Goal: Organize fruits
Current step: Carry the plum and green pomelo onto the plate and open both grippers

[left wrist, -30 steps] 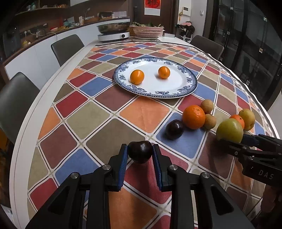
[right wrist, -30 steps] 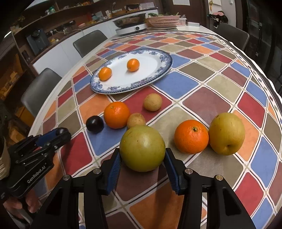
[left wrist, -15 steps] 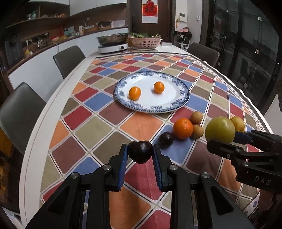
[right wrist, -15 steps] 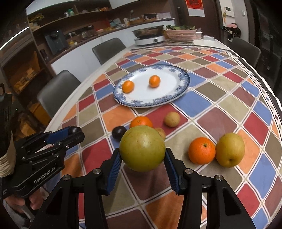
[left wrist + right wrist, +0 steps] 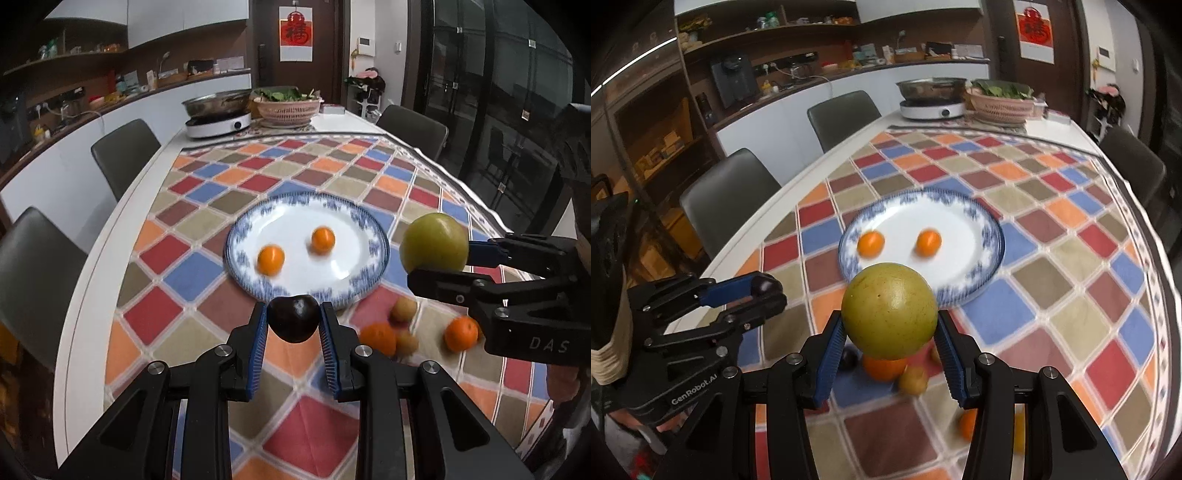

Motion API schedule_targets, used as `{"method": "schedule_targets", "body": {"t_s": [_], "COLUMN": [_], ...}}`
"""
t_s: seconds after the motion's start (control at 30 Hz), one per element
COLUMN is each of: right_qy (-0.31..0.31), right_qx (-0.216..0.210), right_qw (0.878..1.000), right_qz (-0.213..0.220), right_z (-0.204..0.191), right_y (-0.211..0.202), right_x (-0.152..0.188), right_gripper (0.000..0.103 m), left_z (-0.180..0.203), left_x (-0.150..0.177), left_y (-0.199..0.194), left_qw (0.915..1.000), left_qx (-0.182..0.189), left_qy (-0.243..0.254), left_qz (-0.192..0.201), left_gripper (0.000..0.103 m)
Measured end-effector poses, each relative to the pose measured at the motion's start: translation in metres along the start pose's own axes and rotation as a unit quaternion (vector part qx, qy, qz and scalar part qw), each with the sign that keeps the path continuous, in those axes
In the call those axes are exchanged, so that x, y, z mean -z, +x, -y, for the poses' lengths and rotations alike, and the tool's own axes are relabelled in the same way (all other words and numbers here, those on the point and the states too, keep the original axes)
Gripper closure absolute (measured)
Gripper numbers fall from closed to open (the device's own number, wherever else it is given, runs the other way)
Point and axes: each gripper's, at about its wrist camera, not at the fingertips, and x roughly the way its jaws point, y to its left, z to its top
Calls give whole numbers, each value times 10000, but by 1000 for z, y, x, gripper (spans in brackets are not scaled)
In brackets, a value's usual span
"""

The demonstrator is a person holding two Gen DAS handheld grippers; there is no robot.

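Note:
My left gripper [image 5: 293,323] is shut on a dark plum [image 5: 293,317], held above the table just short of the blue-rimmed plate [image 5: 365,284]. My right gripper [image 5: 890,325] is shut on a large green-yellow fruit [image 5: 890,310], held in the air near the plate [image 5: 990,258]; it also shows in the left wrist view [image 5: 434,243]. Two small oranges [image 5: 270,259] [image 5: 323,240] lie on the plate. Below, an orange [image 5: 378,338], two small brown fruits [image 5: 403,309] and another orange [image 5: 461,333] lie on the table. A second plum [image 5: 848,359] lies under the right gripper.
A colourful checked tablecloth [image 5: 207,266] covers the table. An induction cooker with a pan [image 5: 218,118] and a pink basket of greens [image 5: 288,107] stand at the far end. Grey chairs [image 5: 122,155] line the left side.
Both grippers have risen and moved forward toward the plate, each still holding its fruit. The loose fruits now sit lower in both views.

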Motion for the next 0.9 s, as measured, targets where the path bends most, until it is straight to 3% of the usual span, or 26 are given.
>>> {"method": "schedule_targets", "body": {"t_s": [0.17, 0.4, 0.9], "right_qy": [-63, -245, -194], "right_qx": [-40, 31, 72], "right_qw": [9999, 9981, 9919], "right_qz": [-118, -569, -1256], "right_z": [11, 24, 67], "right_y": [10, 45, 138], "right_x": [-34, -73, -110], "right_gripper": [53, 53, 53], "left_z": [-8, -25, -42], "left_x": [-33, -72, -105], "left_y": [15, 66, 171], "left_qw": [9999, 9986, 9908], "left_qx": [98, 325, 452], "left_qy": [7, 4, -43], "left_qz": [21, -423, -1275], "left_gripper": [75, 75, 75]}}
